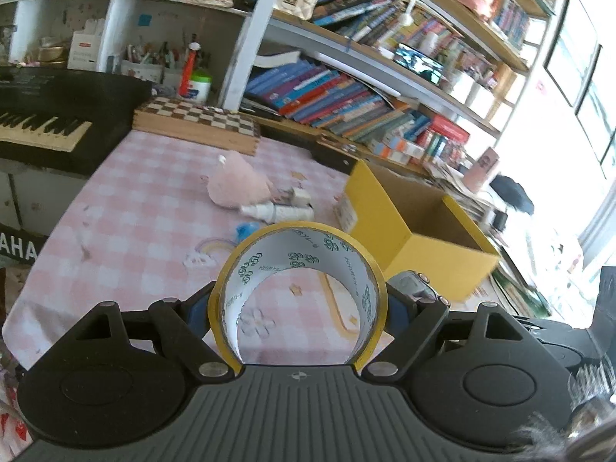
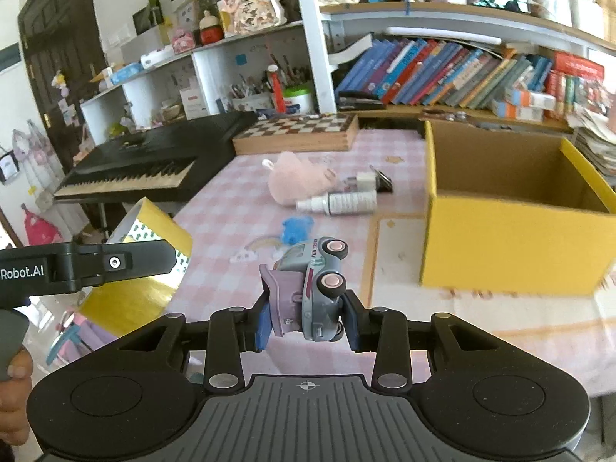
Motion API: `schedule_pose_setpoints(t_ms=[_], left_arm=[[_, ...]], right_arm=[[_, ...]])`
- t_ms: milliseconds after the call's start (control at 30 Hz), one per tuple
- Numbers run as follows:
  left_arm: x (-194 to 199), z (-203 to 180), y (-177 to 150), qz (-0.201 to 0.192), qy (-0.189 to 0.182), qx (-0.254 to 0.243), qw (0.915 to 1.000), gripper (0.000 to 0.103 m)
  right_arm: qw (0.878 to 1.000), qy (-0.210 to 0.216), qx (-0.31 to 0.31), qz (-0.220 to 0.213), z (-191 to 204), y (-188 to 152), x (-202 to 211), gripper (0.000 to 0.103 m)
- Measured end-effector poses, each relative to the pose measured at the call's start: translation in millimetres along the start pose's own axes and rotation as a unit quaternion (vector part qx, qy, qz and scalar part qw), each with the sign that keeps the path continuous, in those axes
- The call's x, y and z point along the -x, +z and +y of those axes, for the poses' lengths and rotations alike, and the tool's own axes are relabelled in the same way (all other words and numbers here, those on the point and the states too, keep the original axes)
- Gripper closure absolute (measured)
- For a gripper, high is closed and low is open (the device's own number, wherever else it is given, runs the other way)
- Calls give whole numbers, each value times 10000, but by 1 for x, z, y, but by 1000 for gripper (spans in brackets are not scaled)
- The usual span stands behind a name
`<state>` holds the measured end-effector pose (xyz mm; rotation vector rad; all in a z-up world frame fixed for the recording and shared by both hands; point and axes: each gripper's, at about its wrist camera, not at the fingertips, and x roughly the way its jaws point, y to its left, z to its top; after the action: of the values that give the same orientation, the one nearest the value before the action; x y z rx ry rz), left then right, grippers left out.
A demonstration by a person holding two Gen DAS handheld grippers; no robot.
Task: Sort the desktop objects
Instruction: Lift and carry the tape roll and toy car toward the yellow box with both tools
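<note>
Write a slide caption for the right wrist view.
Right gripper holds a toy truck before a yellow box.

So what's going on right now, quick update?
Left gripper shut on tape roll. Right gripper shut on toy truck. Yellow box open ahead; path looks unobstructed.

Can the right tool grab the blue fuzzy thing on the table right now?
Probably not yet. The right tool is already shut on the toy truck, so it has no free grip. The blue fuzzy thing lies in the open just ahead, with nothing blocking it.
</note>
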<state>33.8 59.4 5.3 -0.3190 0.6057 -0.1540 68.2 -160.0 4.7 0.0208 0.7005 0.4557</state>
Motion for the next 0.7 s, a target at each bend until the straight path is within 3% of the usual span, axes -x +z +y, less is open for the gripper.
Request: schedule_pose_setpoints(t_ms=[333, 700], left_arm=[[14, -29, -29, 208, -463, -353, 9981, 20], [6, -53, -38, 490, -980, -725, 9913, 20]], right_arm=[[9980, -465, -438, -14, -9, -39, 42, 67], [9909, -981, -915, -56, -23, -64, 70, 67]])
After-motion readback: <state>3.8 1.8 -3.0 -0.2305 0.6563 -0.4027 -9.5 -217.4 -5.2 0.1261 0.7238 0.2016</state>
